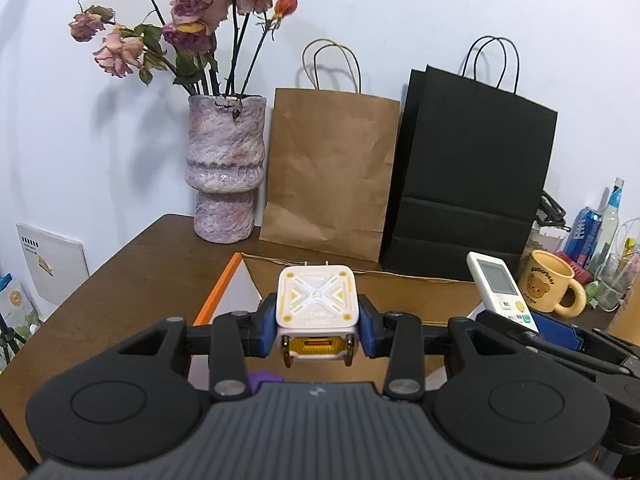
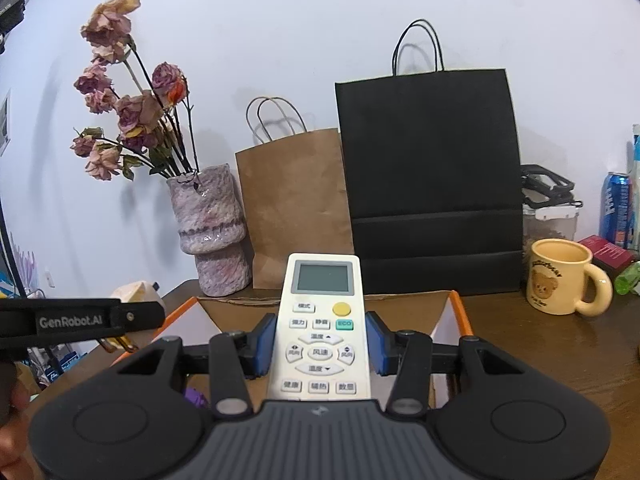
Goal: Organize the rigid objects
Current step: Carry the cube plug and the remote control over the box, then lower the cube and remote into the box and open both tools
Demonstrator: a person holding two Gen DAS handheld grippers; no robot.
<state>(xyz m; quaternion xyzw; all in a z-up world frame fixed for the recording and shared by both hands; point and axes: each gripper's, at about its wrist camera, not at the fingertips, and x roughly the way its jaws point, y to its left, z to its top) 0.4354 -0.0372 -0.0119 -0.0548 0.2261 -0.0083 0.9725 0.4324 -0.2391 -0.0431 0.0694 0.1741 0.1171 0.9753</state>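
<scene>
Between the blue pads of our left tool [image 1: 318,322] sits a small white and yellow charger [image 1: 317,300], a blocky cube with two metal prongs poking out at its far end, toward 12 o'clock. Our left tool is squeezed tight on its two flat sides, and the cube hangs above an open box with an orange rim [image 1: 218,292]. We think the charger is light, hard and will not bend, but its shiny plastic could slip, so holding the flat sides near the middle, as we do now, looks best, well away from the prongs. Our right tool [image 2: 320,346] is closed on a white remote [image 2: 320,328], gripping its long edges about halfway down, beside the round buttons. The remote points away to 12 o'clock, with its little grey screen at the far end, and it hangs over the same box. We guess it is light and stiff too, yet long, so it could tip if we held it near one end; the middle is the safe spot. Buttons and screen are the parts we should not pinch. On the brown surface [image 2: 520,344], a yellow bear mug [image 2: 560,276] stands at 2 o'clock, and a purple vase [image 1: 224,168] stands at 11 o'clock.
</scene>
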